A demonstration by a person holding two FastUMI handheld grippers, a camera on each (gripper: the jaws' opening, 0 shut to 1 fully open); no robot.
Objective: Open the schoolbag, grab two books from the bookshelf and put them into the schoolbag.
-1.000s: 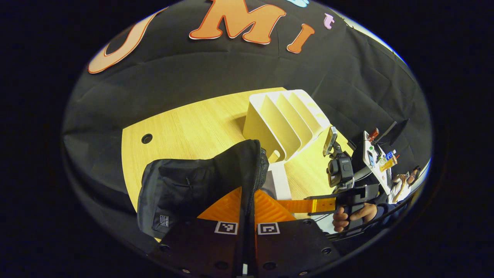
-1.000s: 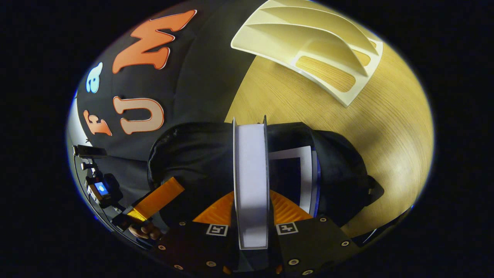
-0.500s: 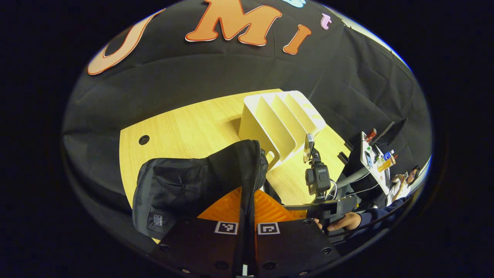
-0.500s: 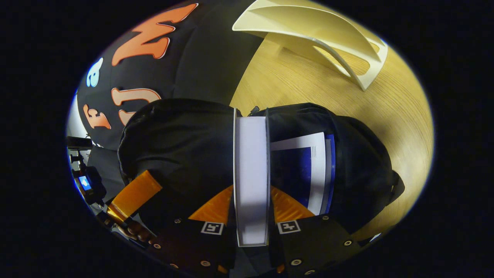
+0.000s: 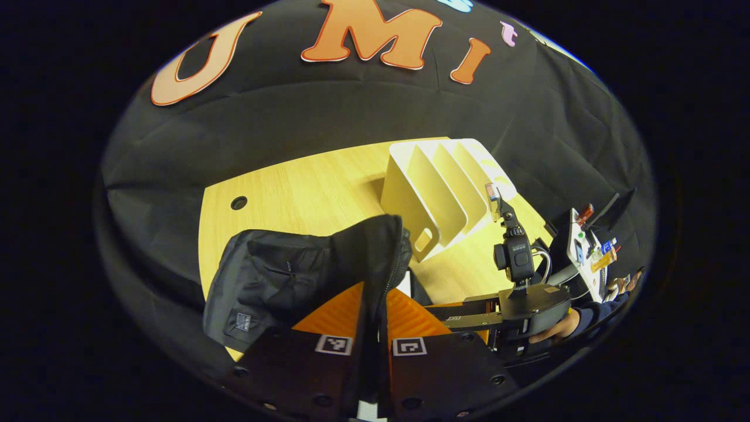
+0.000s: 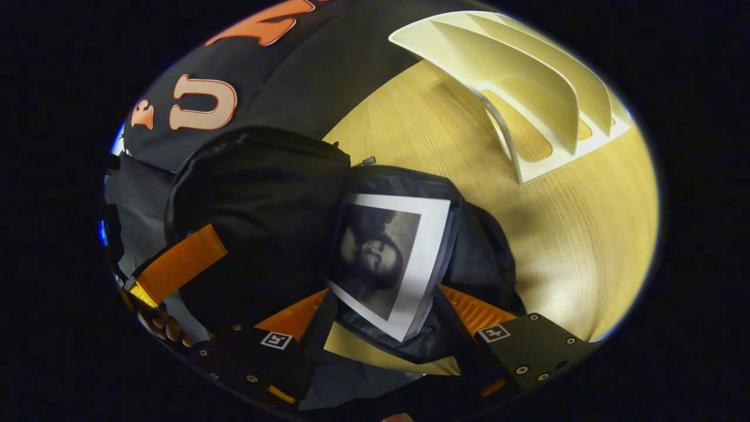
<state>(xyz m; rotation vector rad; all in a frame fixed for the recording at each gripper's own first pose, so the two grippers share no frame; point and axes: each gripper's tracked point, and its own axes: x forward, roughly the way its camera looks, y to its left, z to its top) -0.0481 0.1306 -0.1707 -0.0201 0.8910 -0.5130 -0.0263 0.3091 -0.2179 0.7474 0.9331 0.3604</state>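
Note:
The black schoolbag (image 5: pixel 281 275) stands on the wooden table, and my left gripper (image 5: pixel 375 296) is shut on its raised flap. In the right gripper view the schoolbag (image 6: pixel 258 193) gapes open with a white-covered book (image 6: pixel 389 258) bearing a dark picture lying inside, on top of another book's edge. My right gripper (image 6: pixel 384 313) is open, one finger either side of the book's near corner and not pressing on it. The white bookshelf (image 5: pixel 439 187) (image 6: pixel 527 99) has empty slots. The left gripper (image 6: pixel 176 266) holds the flap at the left.
The light wooden table (image 5: pixel 293 187) (image 6: pixel 556 223) has a cable hole (image 5: pixel 238 203) at its far left. A hand (image 5: pixel 556 328) holds the right gripper (image 5: pixel 469 313) to the right of the bag. A cluttered stand (image 5: pixel 586 252) is beyond the table's right edge.
My right gripper has opened and let go of the book, which went from edge-on between the fingers to lying flat in the bag. The left gripper still holds the flap.

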